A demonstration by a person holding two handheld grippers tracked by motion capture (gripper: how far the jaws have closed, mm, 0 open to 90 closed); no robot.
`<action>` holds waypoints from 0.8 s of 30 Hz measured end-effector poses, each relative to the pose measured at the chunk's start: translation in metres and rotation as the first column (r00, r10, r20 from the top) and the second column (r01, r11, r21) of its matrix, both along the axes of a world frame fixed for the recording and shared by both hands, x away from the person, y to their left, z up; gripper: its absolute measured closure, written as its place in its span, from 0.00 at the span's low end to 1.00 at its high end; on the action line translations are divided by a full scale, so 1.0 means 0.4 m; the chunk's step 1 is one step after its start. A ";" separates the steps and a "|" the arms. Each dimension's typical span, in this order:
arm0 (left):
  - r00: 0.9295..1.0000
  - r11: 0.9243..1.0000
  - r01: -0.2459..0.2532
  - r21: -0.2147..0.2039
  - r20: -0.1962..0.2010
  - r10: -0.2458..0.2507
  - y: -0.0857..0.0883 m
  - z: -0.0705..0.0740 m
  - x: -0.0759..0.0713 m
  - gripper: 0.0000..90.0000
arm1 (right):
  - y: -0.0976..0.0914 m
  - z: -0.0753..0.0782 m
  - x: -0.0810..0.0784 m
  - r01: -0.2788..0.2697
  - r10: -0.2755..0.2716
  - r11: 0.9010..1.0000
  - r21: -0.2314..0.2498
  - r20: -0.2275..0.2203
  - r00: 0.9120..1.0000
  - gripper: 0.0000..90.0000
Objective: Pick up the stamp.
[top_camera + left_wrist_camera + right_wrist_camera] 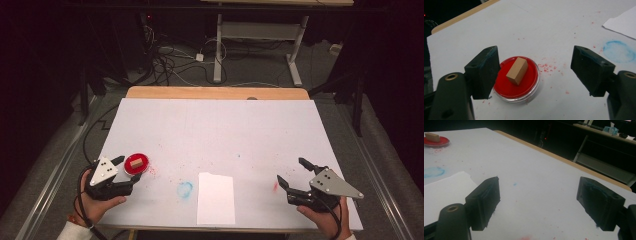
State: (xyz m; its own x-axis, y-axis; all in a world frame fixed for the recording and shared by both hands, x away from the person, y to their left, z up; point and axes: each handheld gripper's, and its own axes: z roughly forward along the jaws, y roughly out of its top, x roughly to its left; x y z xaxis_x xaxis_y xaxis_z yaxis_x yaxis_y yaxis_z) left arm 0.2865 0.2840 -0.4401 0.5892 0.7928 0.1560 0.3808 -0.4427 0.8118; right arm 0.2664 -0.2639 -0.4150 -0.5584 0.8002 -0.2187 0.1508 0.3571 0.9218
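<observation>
Red dish (517,82) holds wooden block (517,70) | paper sheet (215,198) nearby

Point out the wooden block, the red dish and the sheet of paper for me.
wooden block (517,70), left gripper view, on its long top face.
red dish (532,75), left gripper view, on its bare red floor.
sheet of paper (215,198), high view, at its middle.

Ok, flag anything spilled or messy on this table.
Red specks are scattered on the white table beside the red dish, and a smudged blue ring stains it left of the paper sheet. Both look like stray pigment.
</observation>
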 end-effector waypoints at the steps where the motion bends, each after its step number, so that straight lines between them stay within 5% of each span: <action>1: 1.000 1.000 0.000 -0.002 0.000 0.000 0.002 0.003 0.000 0.25 | -0.003 -0.002 0.002 -0.003 0.003 1.000 -0.001 -0.003 1.000 0.21; 9: 0.999 0.999 0.019 0.032 -0.039 -0.018 0.012 0.012 -0.002 0.23 | -0.003 -0.009 0.007 -0.007 0.007 1.000 -0.014 -0.025 1.000 0.22; 17: 0.991 0.994 0.033 0.106 -0.133 -0.019 0.032 0.064 0.033 0.25 | 0.001 -0.023 0.011 -0.014 0.012 0.999 -0.038 -0.056 0.998 0.22; 21: 0.980 0.988 0.067 0.140 -0.197 -0.039 0.033 0.094 0.065 0.27 | 0.000 -0.028 0.015 -0.017 0.014 0.999 -0.041 -0.071 0.997 0.22; 24: 0.960 0.977 0.104 0.188 -0.274 -0.049 0.027 0.105 0.098 0.33 | 0.003 -0.034 0.016 -0.028 0.023 0.998 -0.056 -0.084 0.996 0.22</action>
